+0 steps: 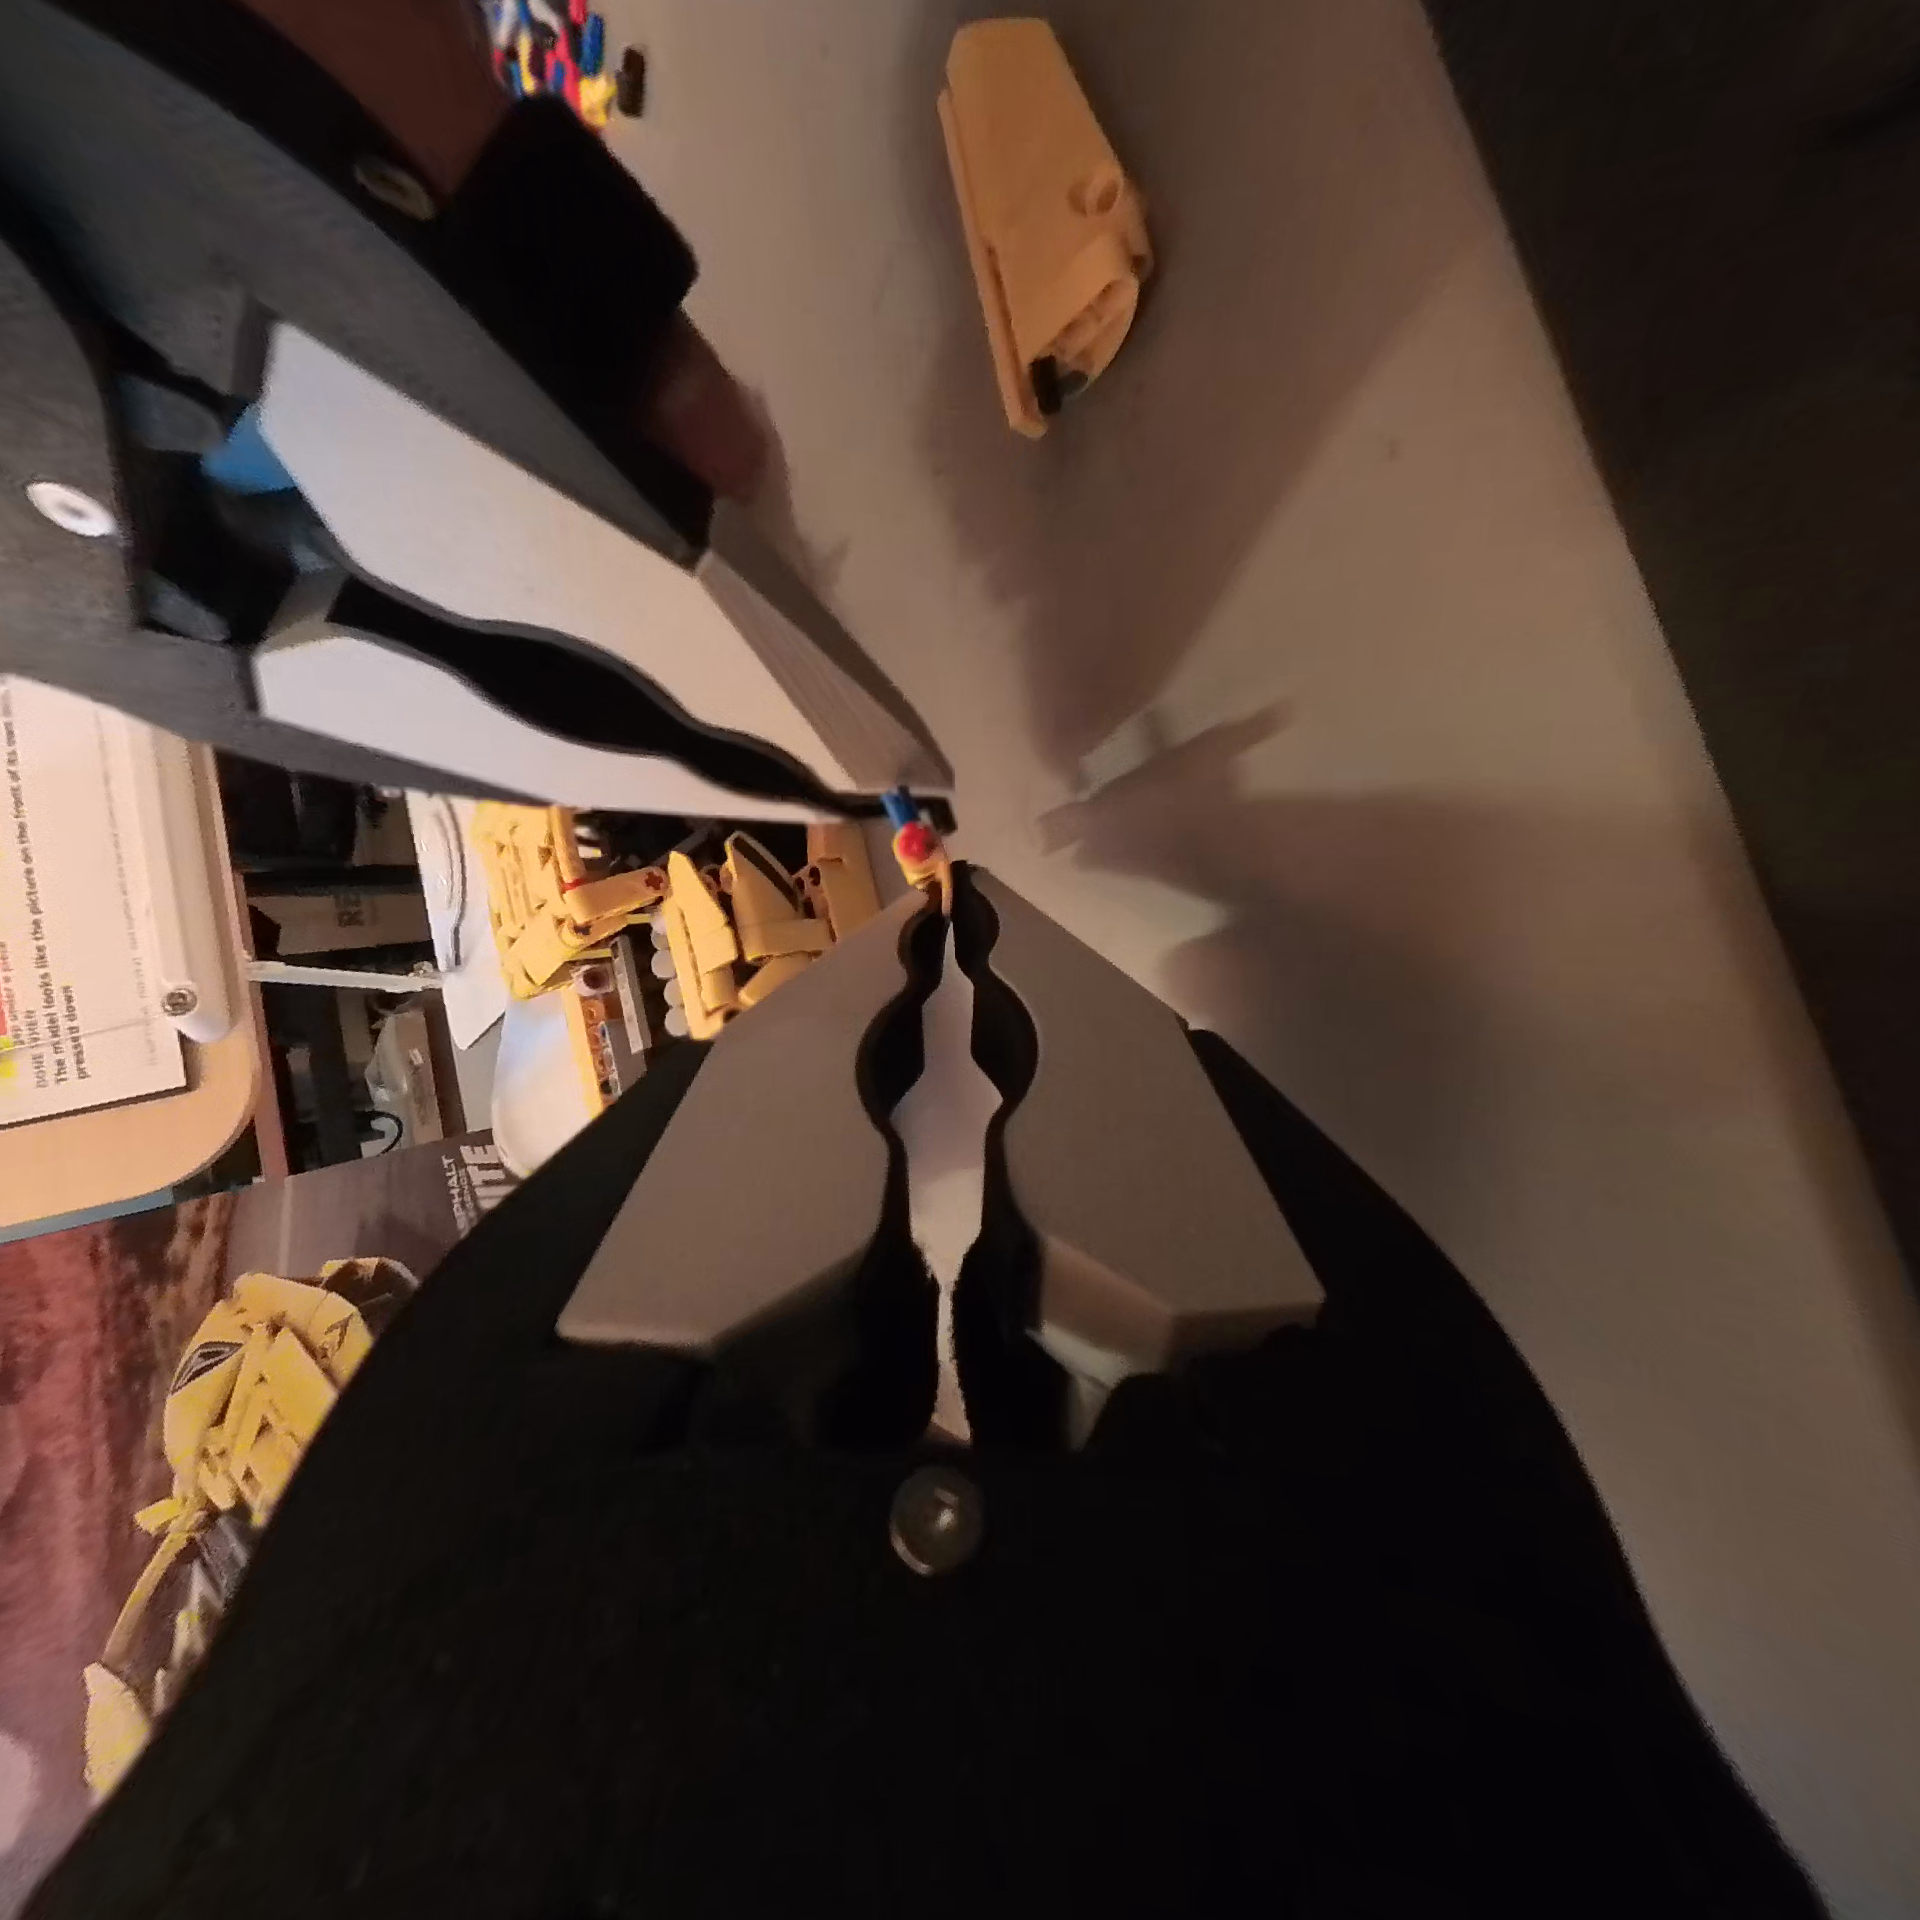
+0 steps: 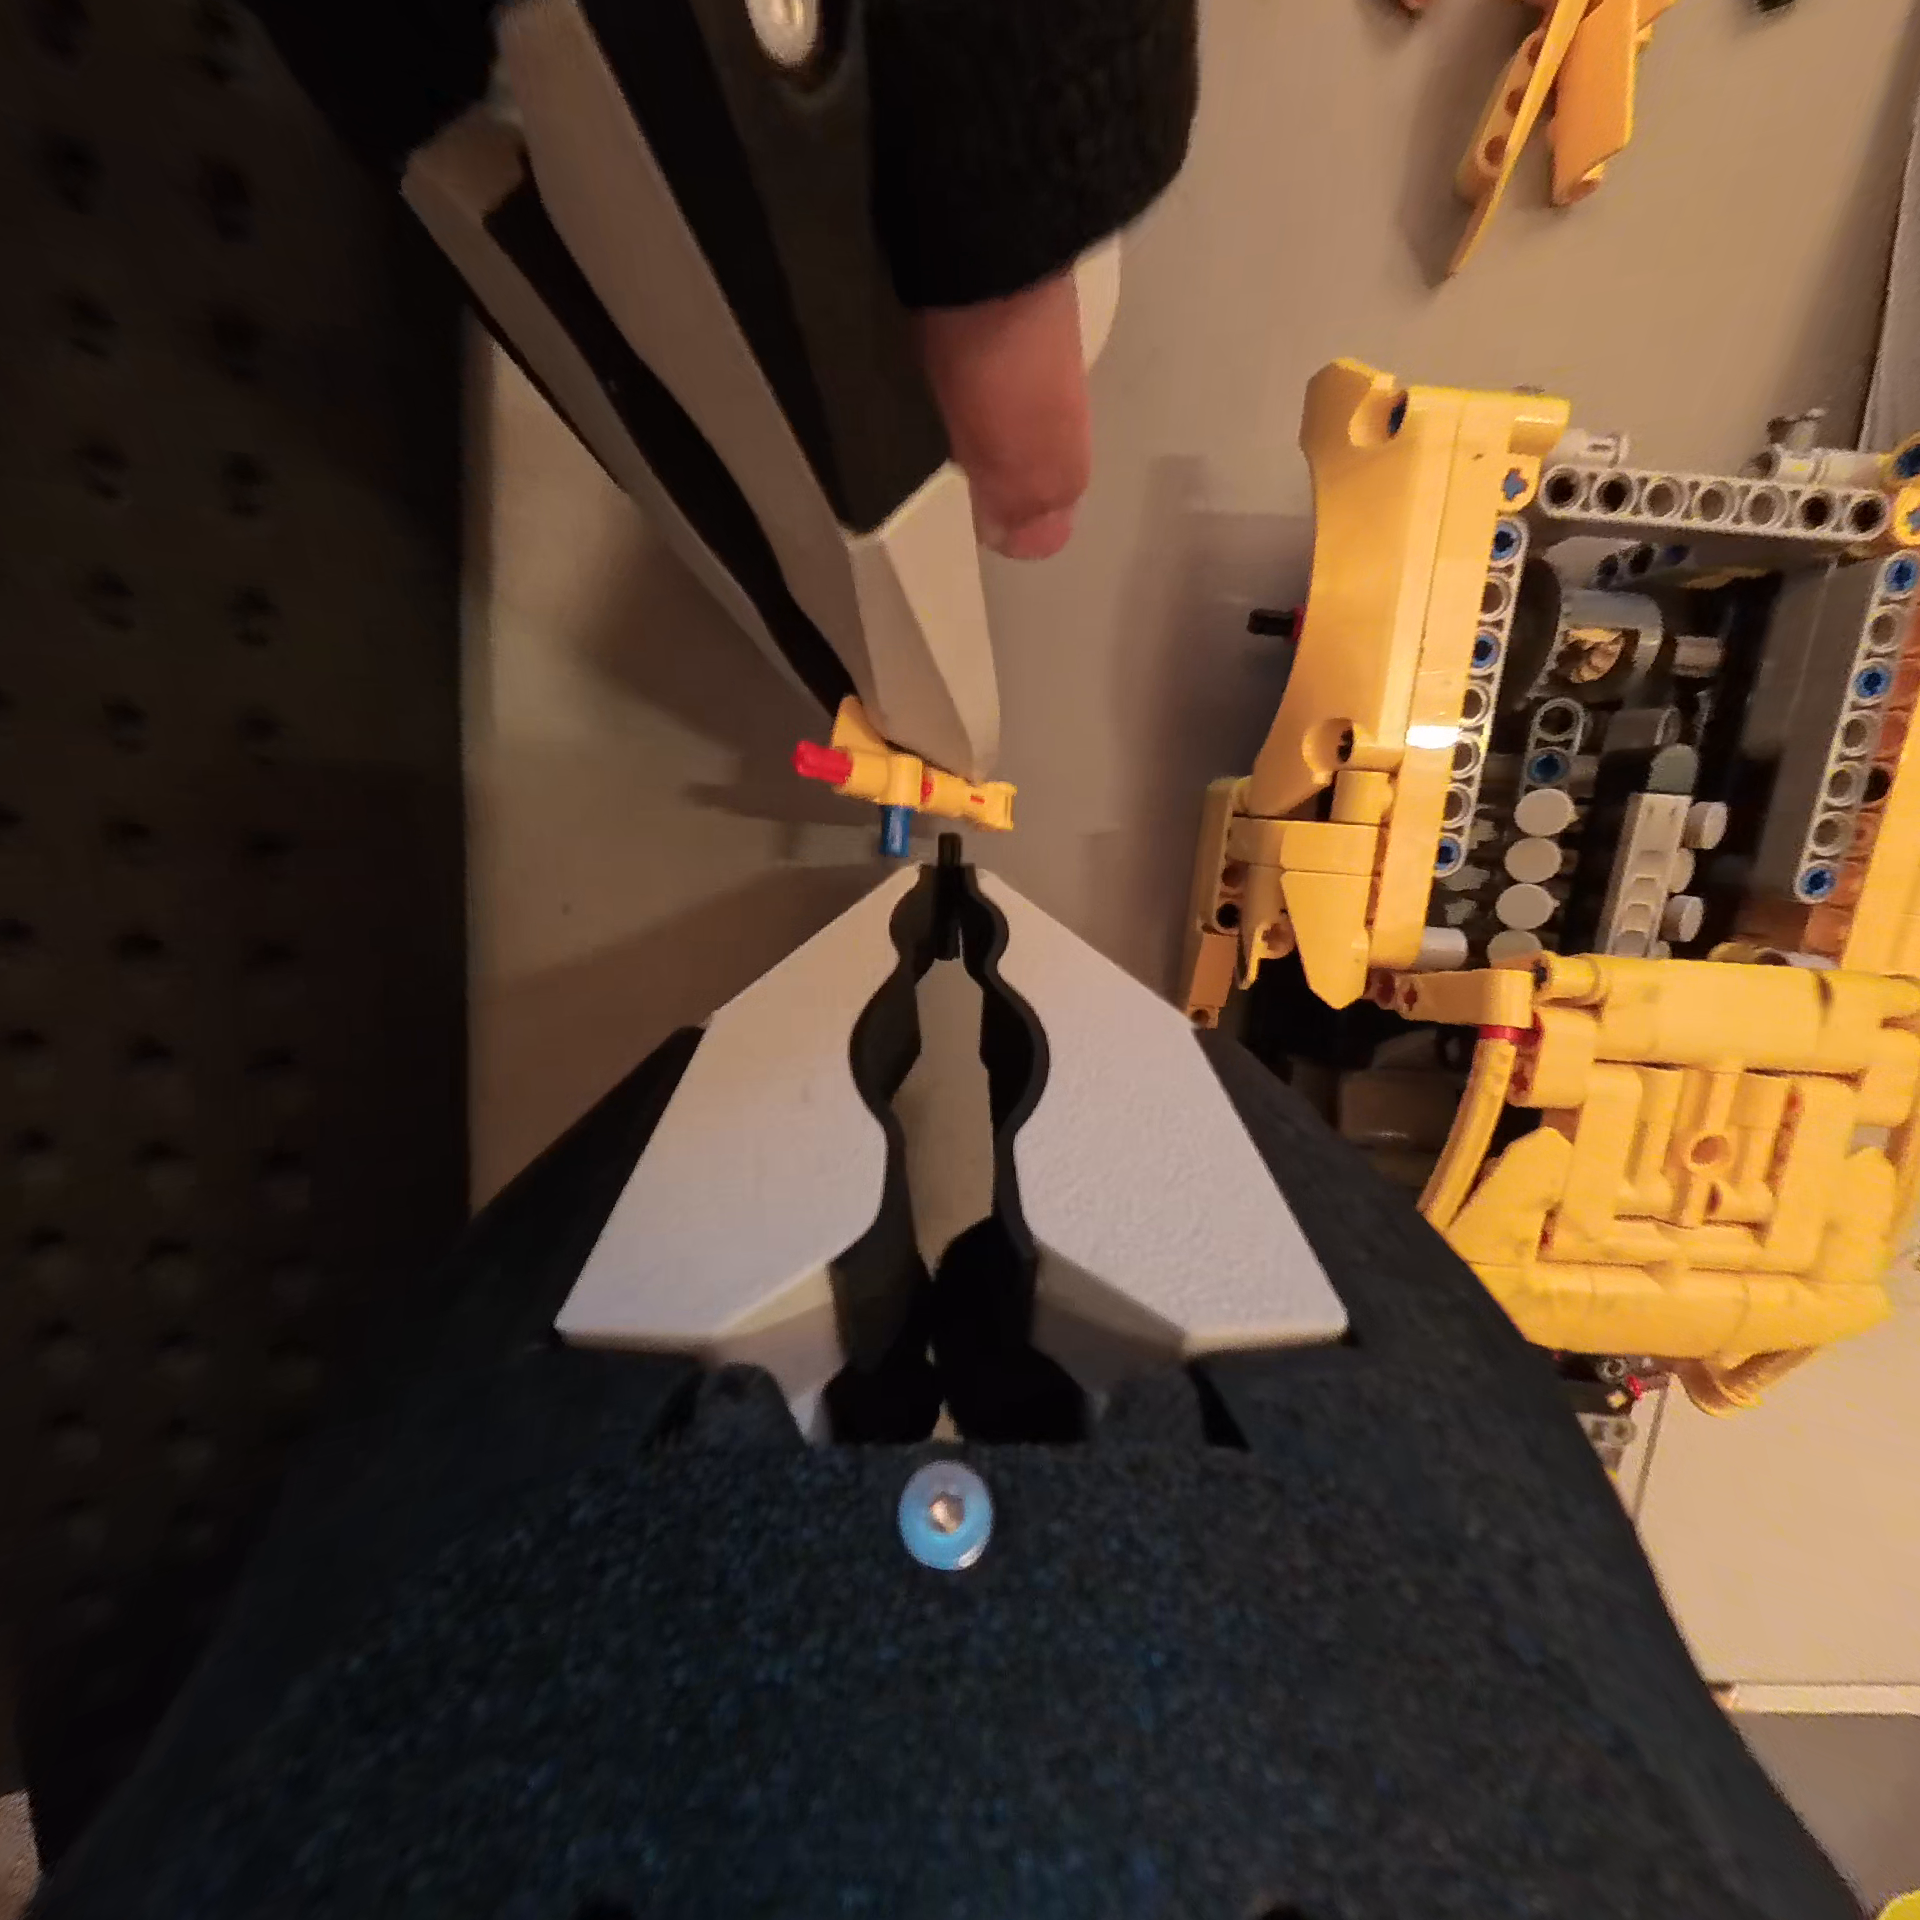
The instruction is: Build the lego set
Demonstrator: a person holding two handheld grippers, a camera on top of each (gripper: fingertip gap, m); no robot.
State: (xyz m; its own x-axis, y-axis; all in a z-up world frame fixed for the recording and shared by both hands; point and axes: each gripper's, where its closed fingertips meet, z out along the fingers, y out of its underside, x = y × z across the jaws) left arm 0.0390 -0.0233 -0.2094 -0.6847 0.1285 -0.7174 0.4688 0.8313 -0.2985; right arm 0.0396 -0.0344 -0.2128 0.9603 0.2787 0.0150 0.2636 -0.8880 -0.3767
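Observation:
My left gripper (image 1: 951,899) is shut on a small yellow connector piece (image 1: 928,860) that carries a red pin and a blue pin. In the right wrist view the same piece (image 2: 920,787) hangs from the left gripper (image 2: 935,764), which comes down from above. My right gripper (image 2: 948,894) is shut on a short black pin (image 2: 948,868). The pin's tip points at the underside of the yellow piece, a hair apart from it. In the left wrist view the right gripper (image 1: 914,800) comes in from the upper left. The big yellow model (image 2: 1558,935) stands to the right.
A yellow panel piece (image 1: 1039,208) lies on the white table (image 1: 1299,623). Loose coloured pieces (image 1: 561,42) lie farther off. More yellow parts (image 2: 1538,125) lie beyond the model. The set's box picture (image 1: 208,1403) and a printed sheet (image 1: 83,914) are at the left. A dark perforated surface (image 2: 208,727) borders the table.

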